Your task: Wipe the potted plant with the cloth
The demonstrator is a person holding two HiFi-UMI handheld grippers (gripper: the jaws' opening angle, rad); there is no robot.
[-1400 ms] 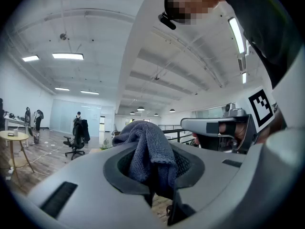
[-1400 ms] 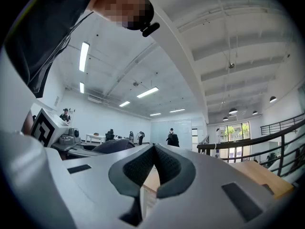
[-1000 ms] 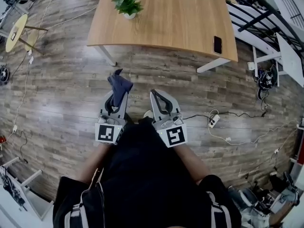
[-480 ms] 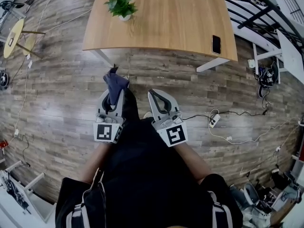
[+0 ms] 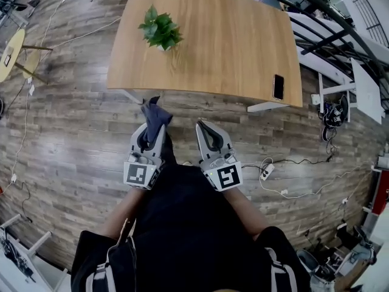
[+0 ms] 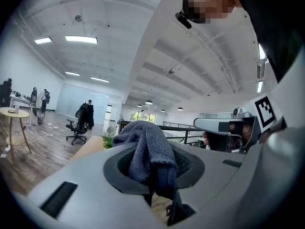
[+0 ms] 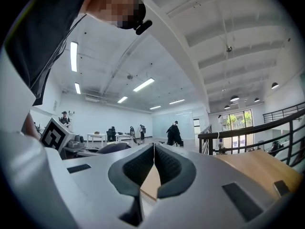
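The person stands on the wooden floor (image 5: pixel 73 132), a little back from the near edge of the light wooden surface (image 5: pixel 231 41). Both claws are held out level in front of the body, side by side with a gap between them. The left claw (image 5: pixel 152 126) is clamped on a dark blue-grey cloth (image 5: pixel 155 114). The cloth bunches up between the pads and spills over the top of them, and seen from above its tip just reaches the surface's near edge. The right claw (image 5: pixel 201 126) is pressed together with nothing in it; in its own camera the two dark pads meet along a thin line. The potted plant (image 5: pixel 160 31), leafy green in a small white pot, stands upright on the far left part of the surface, well apart from both claws. A dark phone (image 5: pixel 278 86) lies flat near the surface's right front corner.
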